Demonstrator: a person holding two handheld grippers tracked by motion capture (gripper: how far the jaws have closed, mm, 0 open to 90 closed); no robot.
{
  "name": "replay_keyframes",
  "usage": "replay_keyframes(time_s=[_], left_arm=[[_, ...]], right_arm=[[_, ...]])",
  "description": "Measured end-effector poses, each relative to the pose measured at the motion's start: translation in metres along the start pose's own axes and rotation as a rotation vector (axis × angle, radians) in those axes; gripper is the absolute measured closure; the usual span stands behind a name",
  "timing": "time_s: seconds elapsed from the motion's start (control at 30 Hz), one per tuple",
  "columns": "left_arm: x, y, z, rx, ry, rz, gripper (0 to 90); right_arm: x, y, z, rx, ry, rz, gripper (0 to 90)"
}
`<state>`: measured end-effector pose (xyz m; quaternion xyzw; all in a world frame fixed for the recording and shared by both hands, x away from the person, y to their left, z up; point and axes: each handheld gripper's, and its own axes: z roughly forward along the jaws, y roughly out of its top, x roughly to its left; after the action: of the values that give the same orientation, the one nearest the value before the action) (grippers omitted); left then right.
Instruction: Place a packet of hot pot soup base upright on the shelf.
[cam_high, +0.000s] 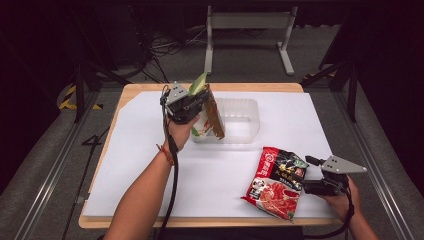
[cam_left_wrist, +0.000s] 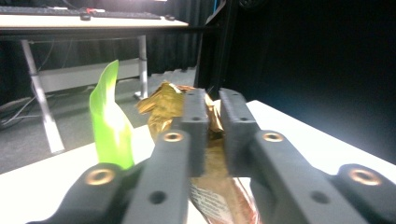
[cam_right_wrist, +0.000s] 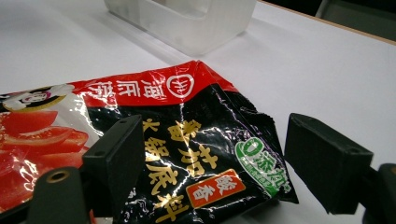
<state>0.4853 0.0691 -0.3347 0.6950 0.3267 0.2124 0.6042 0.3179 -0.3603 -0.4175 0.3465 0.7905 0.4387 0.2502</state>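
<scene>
Dangling brown-gold packet (cam_high: 214, 116), crinkled, green-edged.

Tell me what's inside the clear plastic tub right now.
The clear plastic tub looks empty where its floor shows. The left claw holds a brown-and-gold packet upright at its left end, hiding that corner, so anything there cannot be seen.

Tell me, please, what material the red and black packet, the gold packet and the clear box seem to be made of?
Red and black packet: likely glossy plastic film; it creases and glints.
Gold packet: seemingly metallic foil film, crinkled and shiny, clamped in the left tool.
Clear box: probably frosted, translucent rigid plastic; the white table shows through it.
</scene>
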Motion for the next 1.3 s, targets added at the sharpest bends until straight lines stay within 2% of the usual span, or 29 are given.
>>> replay_keyframes(time_s=[0.03, 0.13, 0.2, 0.3, 0.33, 0.43, 0.5, 0.53, 0.67, 0.73, 0.77, 1.17, 1.3], left_arm=[[-0.002, 0.002, 0.004, 0.005, 0.028, 0.006, 86.3], [-0.004, 0.006, 0.013, 0.008, 0.049, 0.007, 86.8], [-0.007, 0.008, 0.019, -0.006, 0.064, 0.000, 86.9], [-0.014, 0.009, 0.028, -0.015, 0.103, 0.038, 86.9], [-0.017, 0.009, 0.032, -0.019, 0.127, 0.067, 86.9], [-0.018, 0.008, 0.037, -0.029, 0.126, 0.072, 86.8], [-0.019, 0.007, 0.038, -0.021, 0.138, 0.095, 86.7], [-0.018, 0.006, 0.038, -0.020, 0.130, 0.089, 86.5], [-0.022, 0.001, 0.030, -0.008, 0.073, 0.109, 86.0], [-0.026, -0.001, 0.026, 0.008, 0.057, 0.137, 85.9], [-0.027, -0.003, 0.024, 0.007, 0.041, 0.133, 85.9], [-0.031, -0.019, 0.003, 0.033, -0.028, 0.128, 84.4], [-0.033, -0.022, -0.001, 0.052, -0.051, 0.145, 84.2]], right_arm=[[0.000, 0.000, 0.000, -0.001, 0.002, -0.002, 20.9], [0.000, 0.000, 0.000, -0.001, 0.002, -0.002, 20.9], [-0.001, -0.001, 0.000, -0.001, 0.002, 0.005, 20.9], [-0.002, -0.001, -0.001, -0.002, 0.002, 0.005, 20.9], [-0.002, -0.001, -0.001, -0.004, 0.002, 0.005, 20.9], [-0.002, -0.001, -0.002, -0.005, 0.002, 0.004, 20.9], [-0.002, -0.001, -0.003, -0.006, 0.001, 0.003, 20.9], [-0.002, -0.001, -0.003, -0.007, 0.001, 0.003, 20.9], [-0.003, -0.002, -0.004, -0.008, -0.003, 0.006, 20.9], [-0.003, -0.002, -0.004, -0.010, -0.004, 0.008, 20.9], [-0.003, -0.002, -0.004, -0.009, -0.005, 0.008, 20.9], [-0.001, -0.001, -0.003, -0.005, -0.003, 0.006, 20.9], [-0.002, 0.000, -0.002, -0.006, -0.003, 0.011, 20.9]])
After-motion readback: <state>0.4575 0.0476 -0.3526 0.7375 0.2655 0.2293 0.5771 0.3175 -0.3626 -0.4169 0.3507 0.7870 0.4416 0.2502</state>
